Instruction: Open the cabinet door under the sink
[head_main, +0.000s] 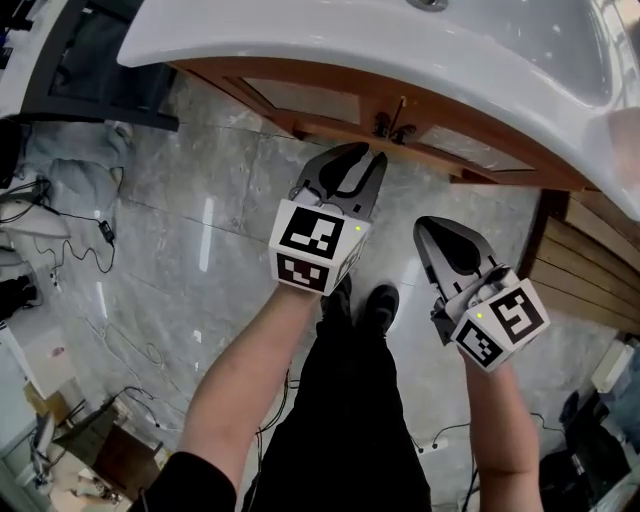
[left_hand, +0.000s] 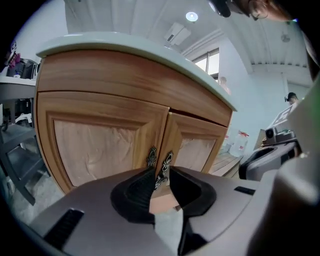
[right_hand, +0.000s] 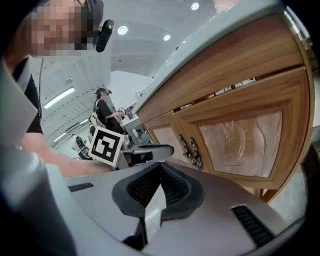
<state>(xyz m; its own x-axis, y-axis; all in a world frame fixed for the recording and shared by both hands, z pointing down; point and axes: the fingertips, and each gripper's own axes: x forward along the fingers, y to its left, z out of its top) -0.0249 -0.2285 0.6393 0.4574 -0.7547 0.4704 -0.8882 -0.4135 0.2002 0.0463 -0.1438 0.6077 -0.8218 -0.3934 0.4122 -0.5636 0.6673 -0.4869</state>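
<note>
The wooden cabinet under the white sink (head_main: 330, 40) has two closed doors (left_hand: 95, 150) (left_hand: 197, 150) that meet at a pair of ornate metal handles (head_main: 383, 124) (head_main: 405, 130). My left gripper (head_main: 362, 158) stands open just in front of them. In the left gripper view the right-hand handle (left_hand: 164, 167) shows in the gap between its jaws (left_hand: 161, 172), not pinched; the other handle (left_hand: 152, 156) is just left of it. My right gripper (head_main: 425, 228) hangs lower and to the right, shut and empty (right_hand: 160, 167), clear of the right door (right_hand: 245, 142).
Grey tiled floor (head_main: 200, 200) lies below, with cables and clutter (head_main: 60, 240) at the left. Wooden slats (head_main: 590, 270) run along the right. The person's shoes (head_main: 360, 300) stand close to the cabinet. Another person (right_hand: 102, 107) is far behind.
</note>
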